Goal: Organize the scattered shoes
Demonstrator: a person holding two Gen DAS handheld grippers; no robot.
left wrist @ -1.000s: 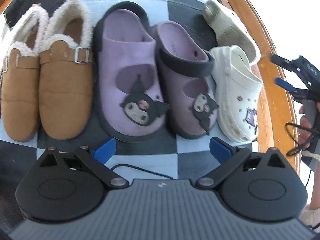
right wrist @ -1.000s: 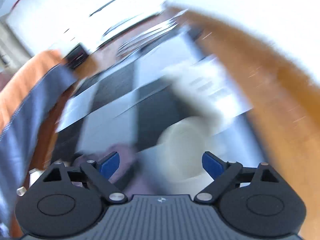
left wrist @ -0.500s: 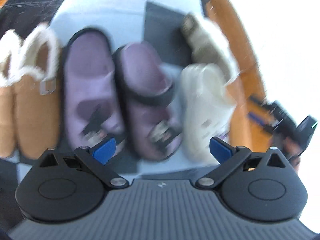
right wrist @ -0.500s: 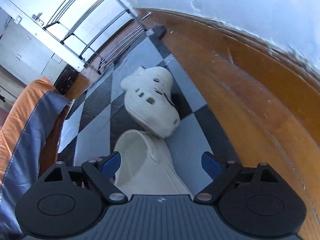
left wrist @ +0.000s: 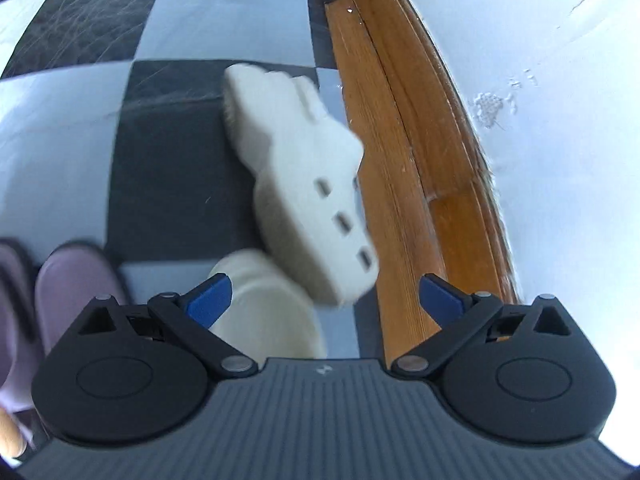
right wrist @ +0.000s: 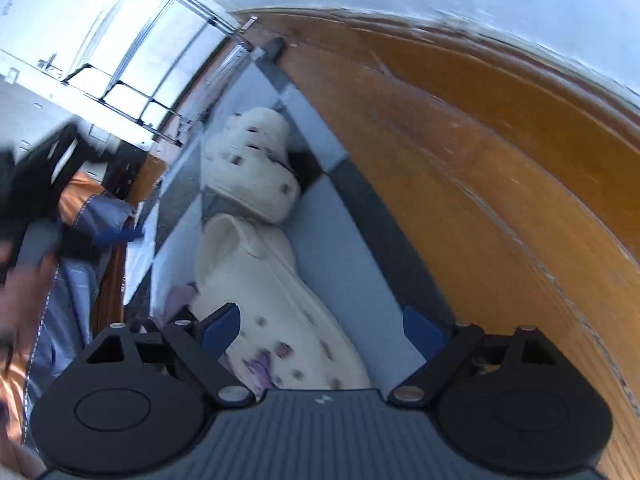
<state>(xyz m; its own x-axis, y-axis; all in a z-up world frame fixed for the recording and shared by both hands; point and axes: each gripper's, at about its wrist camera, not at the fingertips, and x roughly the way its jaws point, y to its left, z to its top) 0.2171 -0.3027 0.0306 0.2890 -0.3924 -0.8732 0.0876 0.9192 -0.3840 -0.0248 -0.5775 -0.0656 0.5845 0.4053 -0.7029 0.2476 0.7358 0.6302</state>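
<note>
two white clogs touching on checkered floor; both grippers open

Colours and patterns, floor level
Cream-white perforated clog; black-and-pale-blue checkered floor; lilac slipper; amber wooden baseboard.

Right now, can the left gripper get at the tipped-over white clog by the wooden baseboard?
Probably yes. The left gripper is open and empty, and the tipped white clog lies just ahead with nothing between; only the upright white clog crowds its near end.
</note>
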